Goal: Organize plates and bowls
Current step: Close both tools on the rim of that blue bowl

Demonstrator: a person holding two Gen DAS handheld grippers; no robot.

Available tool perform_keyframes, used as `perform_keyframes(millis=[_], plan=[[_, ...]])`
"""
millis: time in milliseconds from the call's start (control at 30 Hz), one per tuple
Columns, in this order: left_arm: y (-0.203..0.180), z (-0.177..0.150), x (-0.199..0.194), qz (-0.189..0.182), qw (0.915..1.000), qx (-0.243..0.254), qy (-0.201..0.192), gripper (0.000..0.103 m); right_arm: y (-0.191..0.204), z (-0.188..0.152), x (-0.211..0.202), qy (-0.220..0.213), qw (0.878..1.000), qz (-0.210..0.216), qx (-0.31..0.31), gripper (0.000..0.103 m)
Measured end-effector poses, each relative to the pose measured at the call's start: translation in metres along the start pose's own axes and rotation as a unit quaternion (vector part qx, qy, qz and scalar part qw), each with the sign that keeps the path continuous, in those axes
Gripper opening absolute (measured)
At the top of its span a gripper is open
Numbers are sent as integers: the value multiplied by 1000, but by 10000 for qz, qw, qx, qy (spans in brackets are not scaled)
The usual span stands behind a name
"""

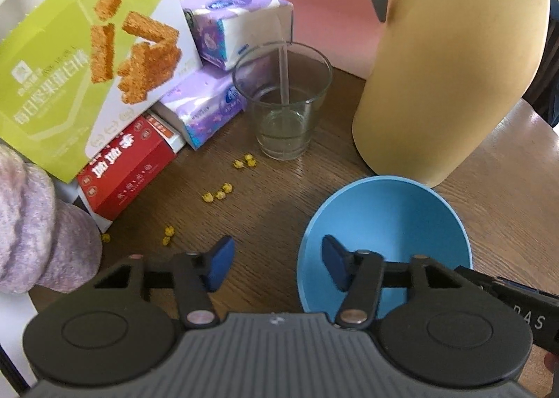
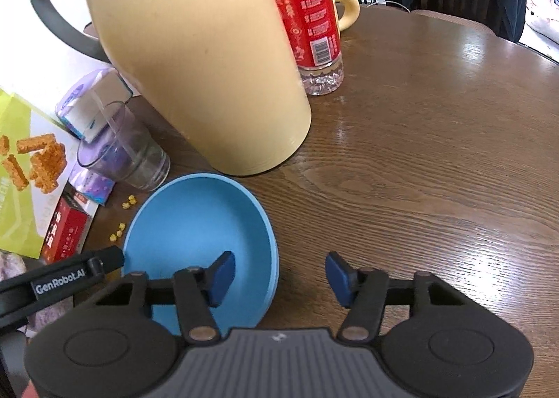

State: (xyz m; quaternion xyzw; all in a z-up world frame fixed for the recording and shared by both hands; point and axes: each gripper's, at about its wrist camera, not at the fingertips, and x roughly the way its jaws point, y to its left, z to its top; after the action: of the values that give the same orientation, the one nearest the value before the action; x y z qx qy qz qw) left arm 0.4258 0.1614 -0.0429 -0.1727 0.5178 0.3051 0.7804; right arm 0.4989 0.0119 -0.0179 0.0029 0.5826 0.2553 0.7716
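A blue bowl (image 1: 394, 223) sits on the brown wooden table (image 1: 272, 195) just in front of a yellow kettle. My left gripper (image 1: 277, 258) straddles the bowl's left rim: one blue pad hangs inside the bowl, the other outside above the table, and neither touches it. In the right wrist view, the same bowl (image 2: 195, 220) lies at lower left. My right gripper (image 2: 279, 272) straddles its right rim the same way, with a gap on both sides. Both grippers stand open and point steeply down.
The tall yellow kettle (image 1: 450, 76) stands right behind the bowl. A glass (image 1: 284, 108) with water and a straw, tissue packs (image 1: 237, 24), a green snack box (image 1: 80, 76) and a red box (image 1: 129, 167) crowd the left. A red-label bottle (image 2: 311, 17) stands behind the kettle. Yellow crumbs (image 1: 220, 193) are scattered about.
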Motion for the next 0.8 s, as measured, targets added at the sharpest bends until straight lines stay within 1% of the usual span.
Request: perform_keyframes(millis=[67, 200, 267, 333, 400, 467, 533, 600, 633, 700, 733, 800], plan=[[0, 1, 5, -75, 9999, -37, 92, 46, 0, 1, 3, 36, 10000, 12, 9, 46], [-1, 2, 11, -94, 9998, -48, 149, 40, 0, 2, 8, 90, 9999, 57, 26, 39], [-2, 3, 12, -111, 9998, -31, 161, 39, -1, 3, 9, 109, 9999, 122, 51, 33], [-2, 4, 15, -129, 9997, -18, 203, 37, -1, 3, 11, 135, 9998, 157, 62, 23], [0, 5, 18, -156, 9995, -57, 270, 33, 0, 4, 14, 161, 9997, 167, 66, 20], [0, 5, 21, -160, 9994, -68, 308, 32, 0, 4, 17, 174, 9997, 175, 61, 18], [1, 5, 23, -172, 9993, -67, 336, 31, 0, 5, 18, 182, 9996, 193, 63, 13], [1, 6, 24, -163, 9992, -74, 358, 25, 1, 6, 19, 176, 9996, 211, 66, 12], [1, 6, 25, -175, 9992, -69, 364, 24, 1, 6, 20, 180, 9996, 215, 67, 9], [1, 6, 26, -243, 9990, -61, 382, 17, 0, 7, 22, 190, 9996, 205, 68, 7], [1, 6, 26, -265, 9989, -55, 386, 17, 0, 6, 23, 195, 9996, 198, 70, 5], [1, 7, 28, -298, 9987, -62, 404, 14, 0, 7, 24, 200, 9996, 206, 81, 5]])
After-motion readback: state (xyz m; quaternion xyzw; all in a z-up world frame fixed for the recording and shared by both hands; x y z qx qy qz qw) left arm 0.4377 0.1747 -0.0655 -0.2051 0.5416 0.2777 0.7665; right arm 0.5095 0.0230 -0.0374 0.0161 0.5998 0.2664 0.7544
